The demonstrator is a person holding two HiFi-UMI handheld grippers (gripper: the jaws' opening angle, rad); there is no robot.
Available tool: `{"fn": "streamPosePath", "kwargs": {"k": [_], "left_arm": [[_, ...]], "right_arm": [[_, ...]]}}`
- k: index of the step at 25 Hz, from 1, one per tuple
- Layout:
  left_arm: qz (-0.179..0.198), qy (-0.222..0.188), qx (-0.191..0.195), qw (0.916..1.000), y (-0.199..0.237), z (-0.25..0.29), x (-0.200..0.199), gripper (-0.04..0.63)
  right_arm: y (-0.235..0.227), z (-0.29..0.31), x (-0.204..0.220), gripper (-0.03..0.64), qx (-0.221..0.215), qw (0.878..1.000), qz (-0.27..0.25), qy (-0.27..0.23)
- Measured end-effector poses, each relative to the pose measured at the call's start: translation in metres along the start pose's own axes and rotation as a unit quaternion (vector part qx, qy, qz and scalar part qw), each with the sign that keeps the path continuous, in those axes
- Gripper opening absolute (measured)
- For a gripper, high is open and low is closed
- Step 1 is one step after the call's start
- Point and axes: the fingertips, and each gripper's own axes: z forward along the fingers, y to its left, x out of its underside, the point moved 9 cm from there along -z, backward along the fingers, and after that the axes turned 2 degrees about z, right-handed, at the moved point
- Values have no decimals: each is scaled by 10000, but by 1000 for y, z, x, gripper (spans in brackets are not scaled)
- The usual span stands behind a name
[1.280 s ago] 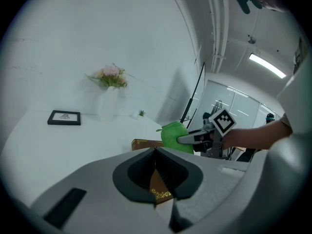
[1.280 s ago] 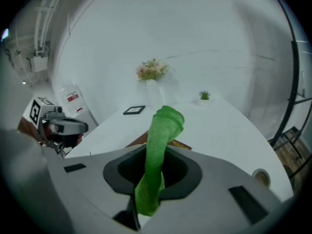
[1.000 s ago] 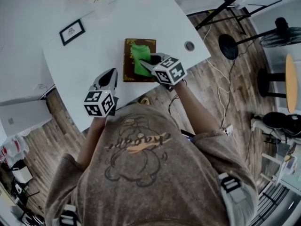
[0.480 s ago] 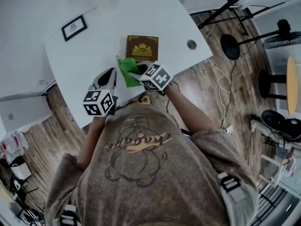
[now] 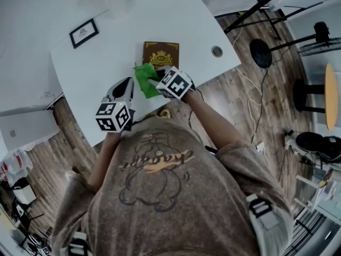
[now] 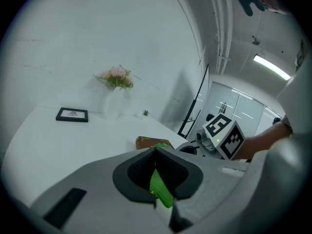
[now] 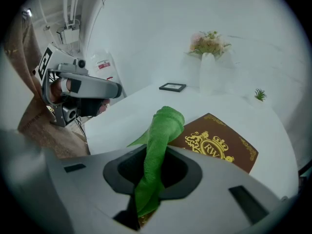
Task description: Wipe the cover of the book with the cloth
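Cloth has edged back toward book since half a second ago. Right gripper pinches it at book's near-left corner. Left gripper closed, idle. Risk, as I judge it: the unheld book slides under the wipe.

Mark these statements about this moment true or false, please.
1. The right gripper is shut on the green cloth. True.
2. The cloth lies spread flat over the whole book. False: it is bunched in the jaws, and the gold crest and most of the cover are bare.
3. A black picture frame lies on the white table. True.
4. The book stands open. False: it lies closed and flat, cover up.
5. The left gripper presses on the book. False: it is apart from the book, nearer the person, jaws together.
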Motion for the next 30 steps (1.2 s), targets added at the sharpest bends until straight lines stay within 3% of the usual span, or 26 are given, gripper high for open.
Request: {"fn": "streamPosePath", "kwargs": {"k": [7, 15, 30], "left_arm": [[-17, 44, 37, 10000, -1, 3, 1, 3], [-28, 62, 0, 10000, -2, 3, 3, 3], [-31, 92, -244, 9997, 4, -11, 5, 3]], "right_arm": [[-34, -5, 0, 75, 252, 9994, 223, -24], [-80, -21, 0, 75, 831, 9947, 533, -280], [-129, -48, 18, 75, 1398, 9853, 866, -458]]}}
